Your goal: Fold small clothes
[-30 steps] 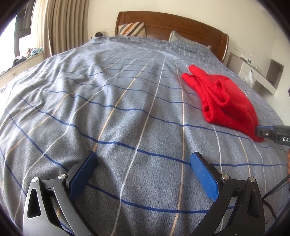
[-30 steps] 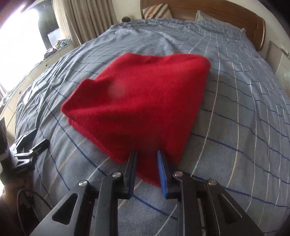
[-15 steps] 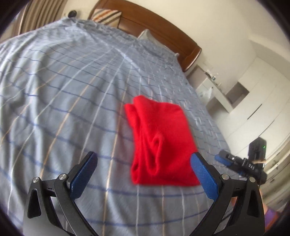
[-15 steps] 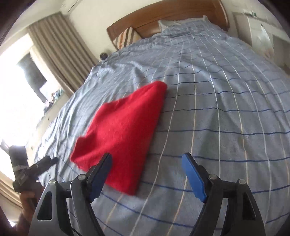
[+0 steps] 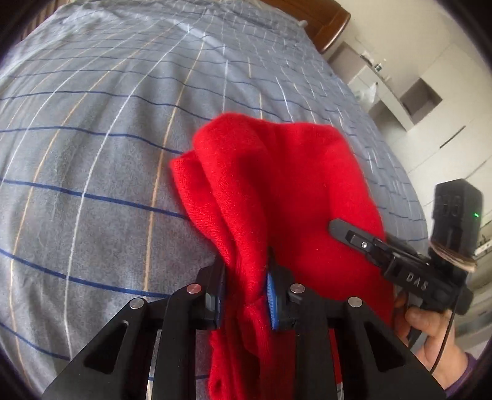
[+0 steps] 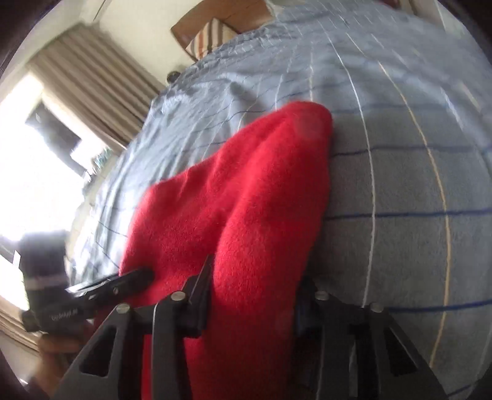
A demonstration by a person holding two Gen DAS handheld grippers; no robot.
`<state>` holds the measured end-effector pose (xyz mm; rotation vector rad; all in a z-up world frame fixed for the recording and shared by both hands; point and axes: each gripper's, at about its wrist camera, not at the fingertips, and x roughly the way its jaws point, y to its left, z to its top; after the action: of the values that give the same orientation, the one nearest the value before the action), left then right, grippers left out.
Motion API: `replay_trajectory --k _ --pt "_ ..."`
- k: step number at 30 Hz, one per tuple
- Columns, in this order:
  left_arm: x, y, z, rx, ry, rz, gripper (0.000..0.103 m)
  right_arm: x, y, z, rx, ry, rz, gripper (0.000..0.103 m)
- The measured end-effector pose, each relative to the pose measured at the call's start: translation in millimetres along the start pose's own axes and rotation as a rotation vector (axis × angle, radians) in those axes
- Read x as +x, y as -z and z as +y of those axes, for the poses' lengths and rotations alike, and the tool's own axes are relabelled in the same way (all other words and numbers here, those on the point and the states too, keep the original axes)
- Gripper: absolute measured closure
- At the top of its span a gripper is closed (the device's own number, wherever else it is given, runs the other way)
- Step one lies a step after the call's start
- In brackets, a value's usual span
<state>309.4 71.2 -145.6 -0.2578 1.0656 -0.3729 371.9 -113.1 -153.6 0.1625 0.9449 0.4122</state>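
A red knit garment [image 5: 276,190] lies bunched on the blue-grey checked bedspread [image 5: 92,138]. My left gripper [image 5: 246,295] is shut on its near left edge, with cloth pinched between the blue pads. In the right wrist view the garment [image 6: 233,209] fills the middle and runs between the fingers of my right gripper [image 6: 255,295], which are closed in on a thick fold of it. The right gripper also shows in the left wrist view [image 5: 363,243], resting on the garment's right side. The left gripper shows at the left of the right wrist view [image 6: 123,283].
A wooden headboard [image 5: 326,24] and a striped pillow [image 6: 209,37] are at the far end of the bed. White cabinets and shelves [image 5: 415,98] stand to the right. Curtains and a bright window [image 6: 77,107] are on the left.
Both grippers were open half a second ago; both have moved in onto the red garment and closed on its near edge.
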Motion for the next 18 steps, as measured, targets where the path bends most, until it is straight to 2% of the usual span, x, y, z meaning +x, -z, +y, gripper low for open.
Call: replay_trajectory --k 2,4,9,10,11,12,13,14,15,16,18 --pt "-6 4 -8 0.037 -0.032 -0.040 0.085 -9 4 33 -0.184 0.128 -0.046 0.072" --pt "-21 7 -15 0.057 -0.041 -0.086 0.085 -22 6 51 -0.268 0.168 -0.098 0.073" --pt "-74 -3 -31 0.110 -0.031 -0.218 0.085 -71 -17 56 -0.235 0.084 -0.226 0.074" --pt "-75 -7 -33 0.114 -0.034 -0.221 0.081 -74 -24 51 -0.209 0.060 -0.225 0.073" --pt "-70 -10 -33 0.114 -0.055 -0.204 0.069 -73 -31 42 -0.172 0.038 -0.203 0.071" --pt "-61 -11 -31 0.115 -0.091 -0.176 0.062 -68 -36 32 -0.130 0.028 -0.166 0.063" --pt "-53 -9 -28 0.121 -0.156 -0.156 0.044 -62 -37 19 -0.088 0.041 -0.128 0.048" --pt "-47 -4 -25 0.132 -0.231 -0.149 0.037 -58 -36 7 -0.057 0.083 -0.106 0.038" --pt "-46 4 -23 0.144 -0.291 -0.157 0.037 -60 -28 -3 -0.041 0.121 -0.093 0.026" --pt "-49 13 -21 0.155 -0.323 -0.172 0.037 -65 -19 -12 -0.040 0.148 -0.084 0.025" --pt "-64 33 -22 0.177 -0.350 -0.212 0.027 -78 2 -23 -0.065 0.202 -0.069 0.025"
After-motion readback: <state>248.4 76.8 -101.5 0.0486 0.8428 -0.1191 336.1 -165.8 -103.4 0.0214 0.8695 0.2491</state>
